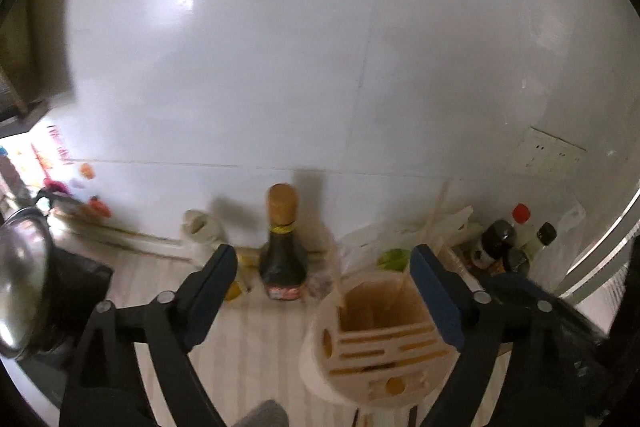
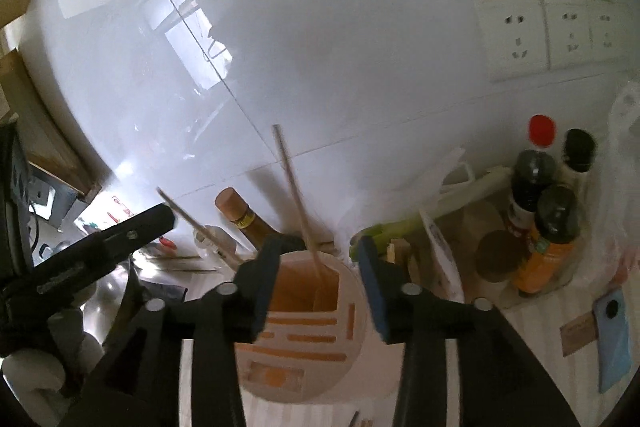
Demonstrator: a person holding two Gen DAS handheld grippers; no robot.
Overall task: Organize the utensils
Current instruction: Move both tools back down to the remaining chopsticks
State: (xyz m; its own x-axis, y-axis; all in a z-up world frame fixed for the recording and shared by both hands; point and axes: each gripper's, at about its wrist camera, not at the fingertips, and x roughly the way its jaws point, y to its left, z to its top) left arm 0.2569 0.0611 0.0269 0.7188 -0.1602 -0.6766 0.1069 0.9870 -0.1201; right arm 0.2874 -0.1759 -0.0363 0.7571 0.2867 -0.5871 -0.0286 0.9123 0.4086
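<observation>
- The white utensil holder [image 2: 304, 323] is standing on the pale striped counter [image 1: 248, 339], near the tiled wall and just in front of a dark sauce bottle [image 1: 283, 247].
- One chopstick [image 2: 298, 199] is leaning upright in the holder's open compartment; a second chopstick [image 2: 200, 227] is slanting to its left.
- The right gripper [image 2: 316, 287] is hovering over the holder, jaws parted and gripping nothing.
- The left gripper [image 1: 324, 291] is standing wide open, empty, the holder near its right finger.
- A cluster of condiment bottles [image 2: 548, 203] is sitting in the corner.
</observation>
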